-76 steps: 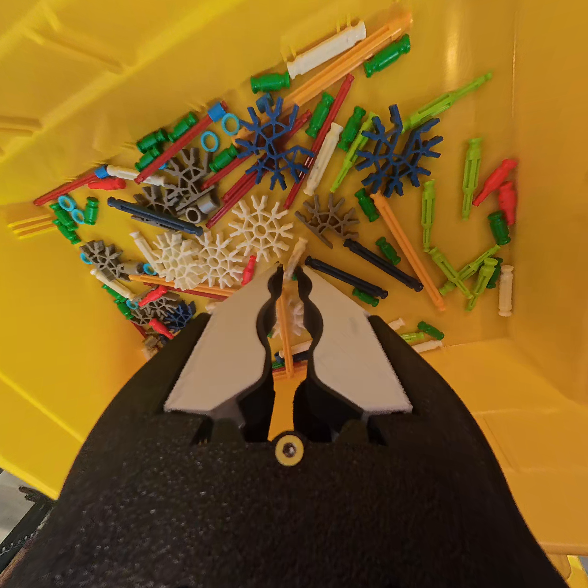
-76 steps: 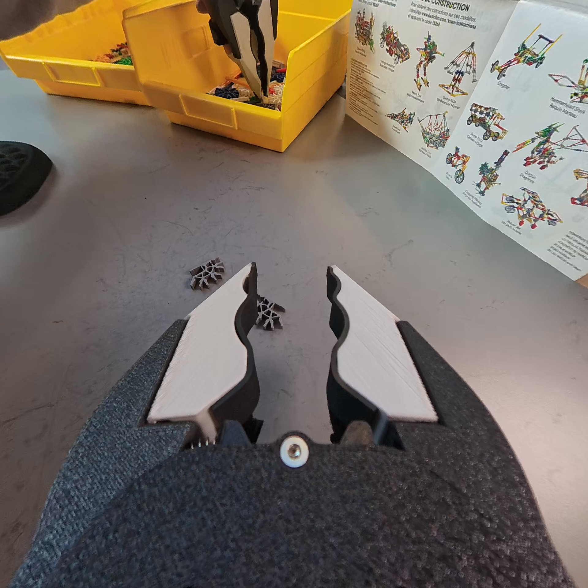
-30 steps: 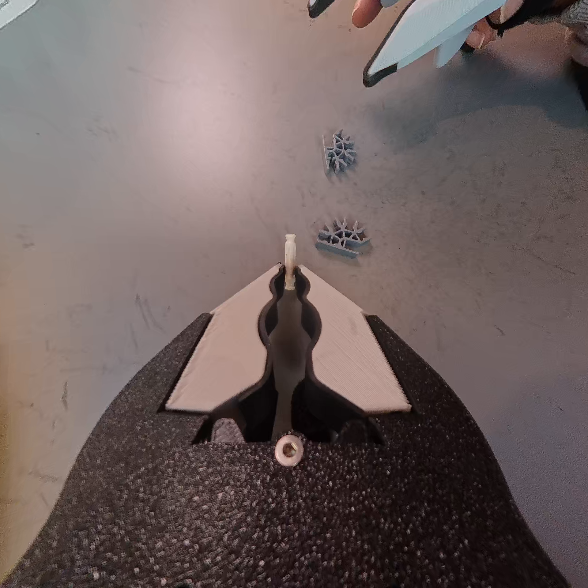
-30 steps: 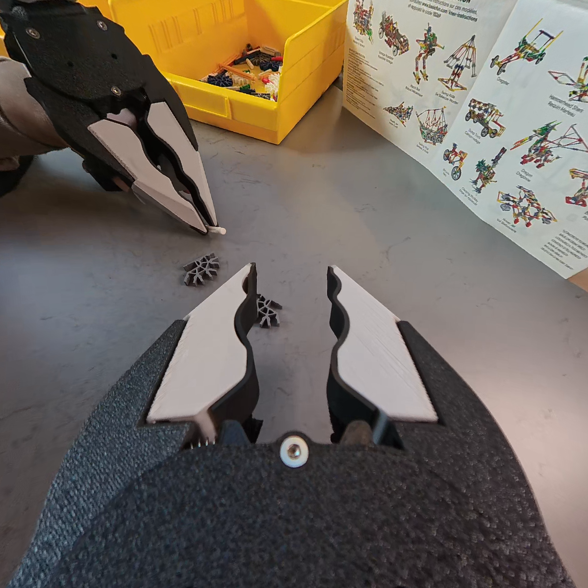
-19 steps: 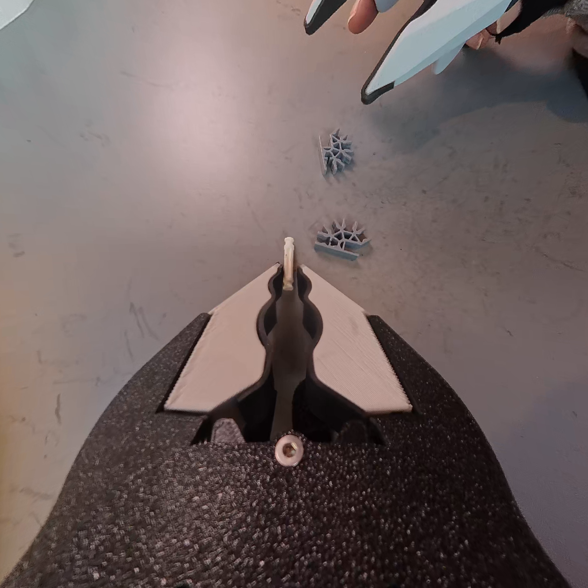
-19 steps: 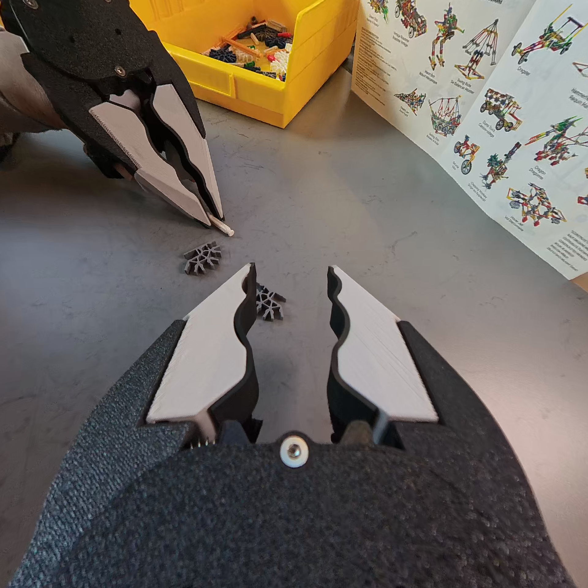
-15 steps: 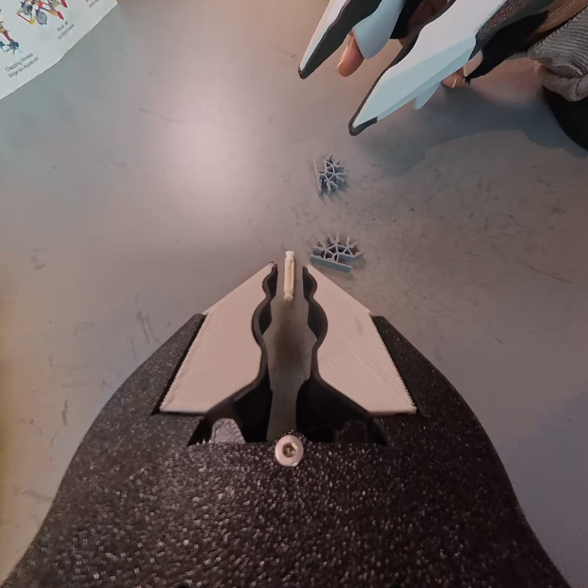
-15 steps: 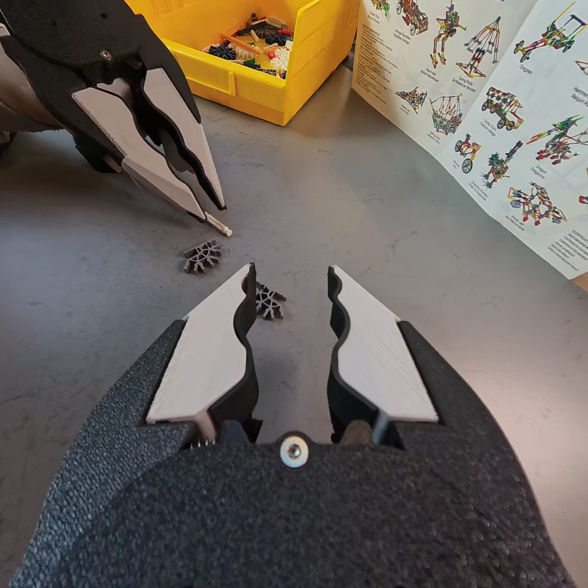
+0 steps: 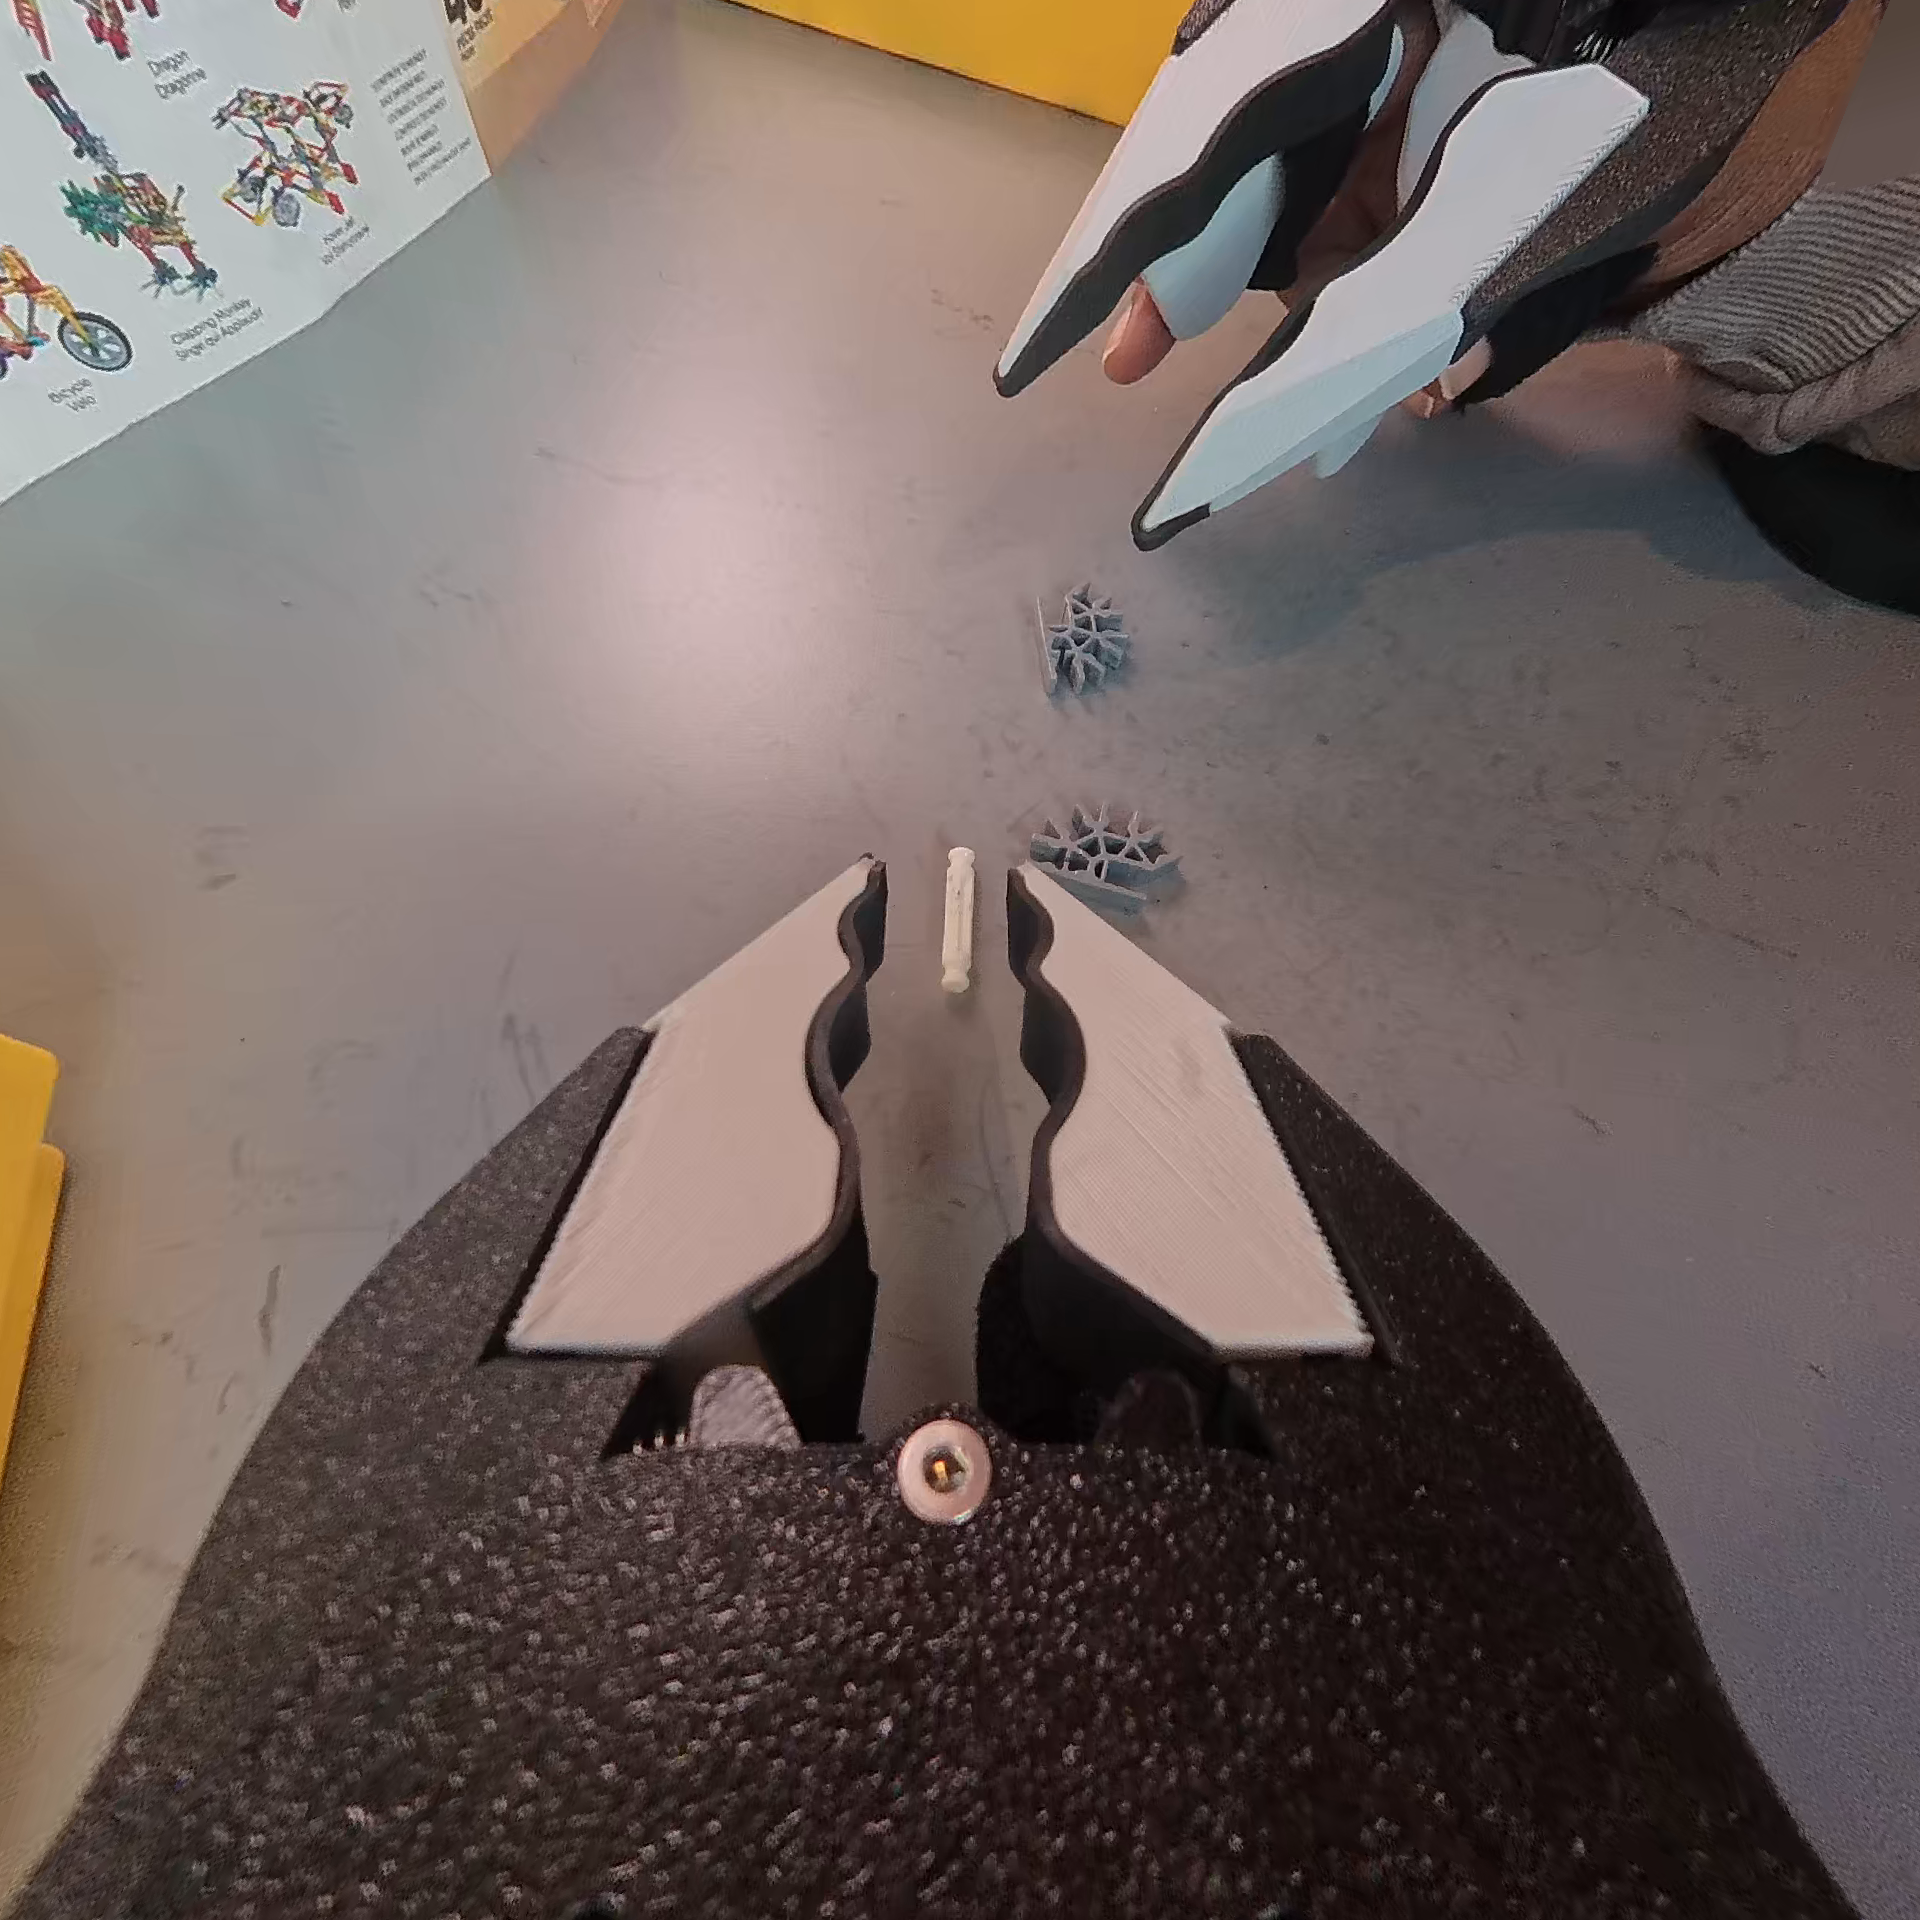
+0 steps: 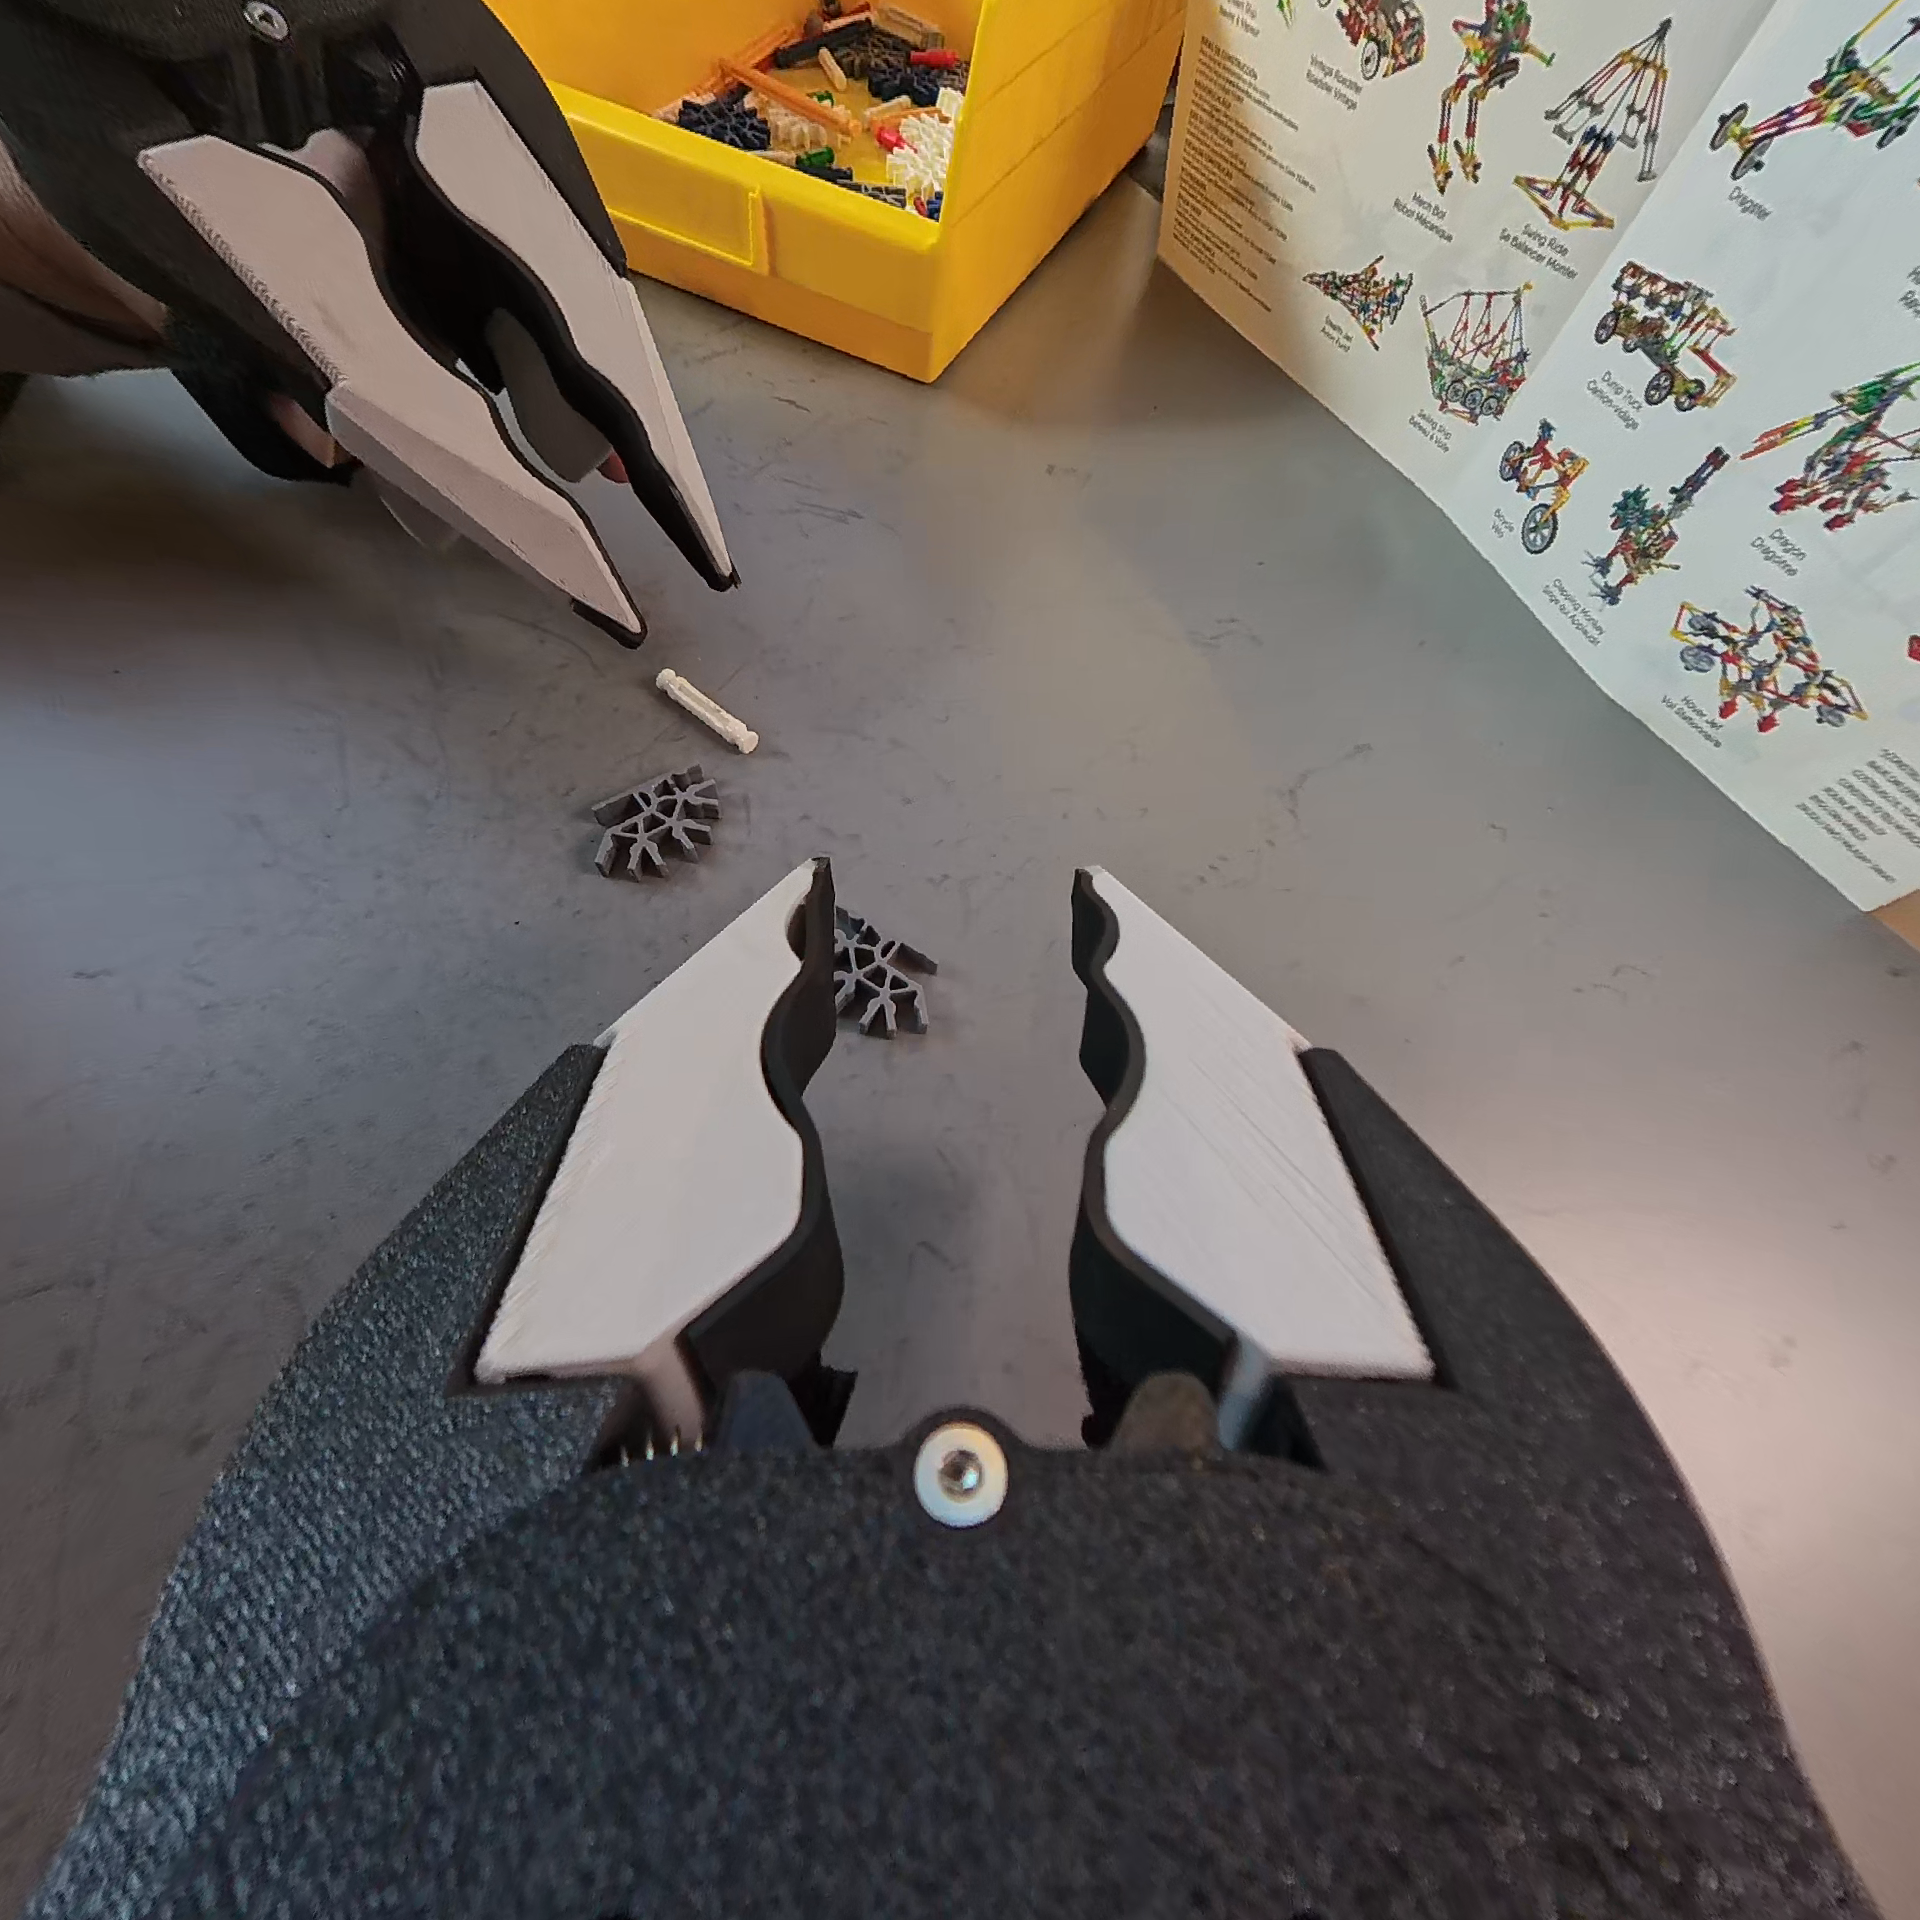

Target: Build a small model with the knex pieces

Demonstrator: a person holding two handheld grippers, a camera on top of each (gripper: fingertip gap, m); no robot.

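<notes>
A short white rod (image 9: 957, 921) lies flat on the grey table between the tips of my open left gripper (image 9: 945, 871), untouched. It also shows in the right wrist view (image 10: 708, 711), just beyond the left gripper (image 10: 681, 605). Two grey snowflake-shaped connectors lie near it: one (image 9: 1105, 860) right of the left gripper's tip, also in the right wrist view (image 10: 659, 809); the other (image 9: 1087, 650) farther off. My right gripper (image 10: 951, 881) is open and empty, hovering over that second connector (image 10: 879, 983), which sits by its left finger. The right gripper shows in the left wrist view (image 9: 1070, 465).
A yellow bin (image 10: 862, 239) holding several coloured rods and connectors stands at the back of the table. A printed instruction sheet (image 10: 1621, 343) with pictures of models leans at the right; it also shows in the left wrist view (image 9: 187, 208). A person's fingers hold each gripper. Some 11 cm of space lies between my two pairs of fingers.
My left gripper lifted the white rod out of the yellow bin, carried it beside the two grey connectors, then opened; the rod now lies free. The right gripper stayed open and nearly still.
</notes>
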